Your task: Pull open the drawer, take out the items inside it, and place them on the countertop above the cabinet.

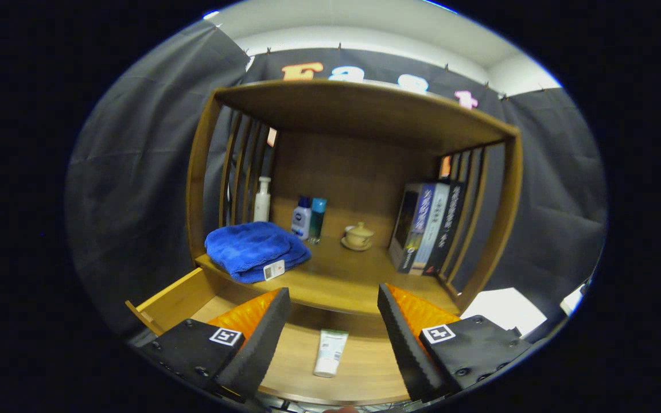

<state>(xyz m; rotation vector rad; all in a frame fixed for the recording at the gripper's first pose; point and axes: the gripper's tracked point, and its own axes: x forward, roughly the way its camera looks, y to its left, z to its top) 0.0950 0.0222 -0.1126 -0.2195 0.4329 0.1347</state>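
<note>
The wooden drawer [175,298] is pulled open below the cabinet's countertop [336,281]. A white tube with a green band [330,352] lies flat on the drawer's floor, lengthwise, between my two fingers and slightly below them. My gripper [333,324] hovers above the open drawer, open wide, with nothing between its fingers. A folded blue towel [255,249] with a white tag rests on the countertop's left front part, just beyond my left finger.
On the countertop stand a white pump bottle [261,199], a white-and-blue bottle [302,218], a teal bottle [317,220], a lidded cup on a saucer [358,236] and upright books [428,226]. A wooden shelf roof [365,112] spans overhead.
</note>
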